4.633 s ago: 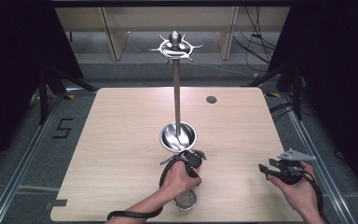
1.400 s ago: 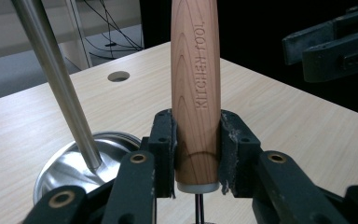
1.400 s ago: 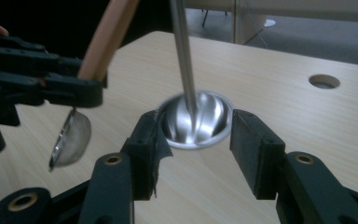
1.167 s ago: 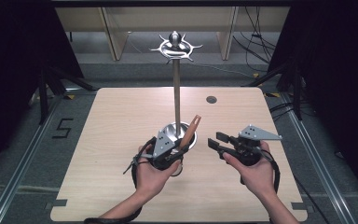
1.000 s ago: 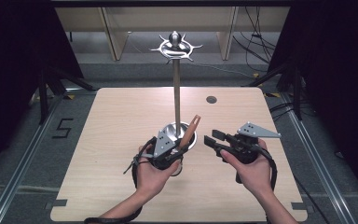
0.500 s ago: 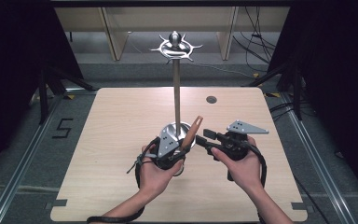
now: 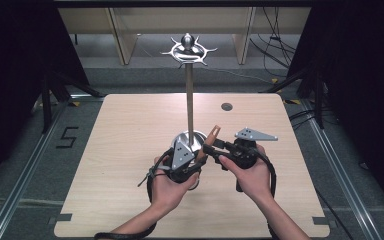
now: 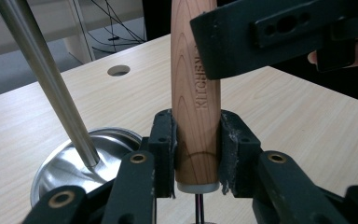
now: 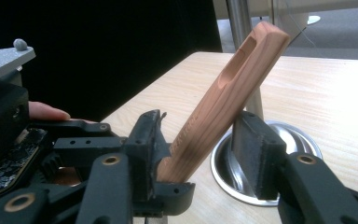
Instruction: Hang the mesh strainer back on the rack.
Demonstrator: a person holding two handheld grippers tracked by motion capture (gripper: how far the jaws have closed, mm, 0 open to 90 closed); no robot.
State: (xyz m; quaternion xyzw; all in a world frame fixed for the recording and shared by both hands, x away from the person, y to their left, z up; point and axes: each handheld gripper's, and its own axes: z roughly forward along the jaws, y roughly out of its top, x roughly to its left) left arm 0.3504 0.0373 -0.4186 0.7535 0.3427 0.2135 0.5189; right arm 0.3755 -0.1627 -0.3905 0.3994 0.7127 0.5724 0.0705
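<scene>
A: What's the biggest thing there?

B: The pale wooden tabletop (image 7: pixel 130 150), with a round hole (image 7: pixel 226 106) near its far edge. On it stands a metal stand (image 7: pixel 189 100): a thin upright pole rising from a round shiny base (image 8: pixel 70 161) to a spiked crown at the top.

A: And the hands?

B: Both come in from the near edge and meet just in front of that base. The left hand-held gripper (image 8: pixel 196 154) sits left of the right hand-held gripper (image 9: pixel 200 154), almost touching it.

A: What are they on?

B: A wooden handle (image 8: pixel 196 84) with a slot near its upper end and lettering down its side. It tilts up over the rim of the base, above the tabletop, with a thin metal stem showing below its lower end.

A: How is it gripped?

B: The left one's pads are clamped on both sides of the handle's lower end. The right one has just been closing. One pad rests against the handle, while the other stands a little off it, so that one is not clamped.
</scene>
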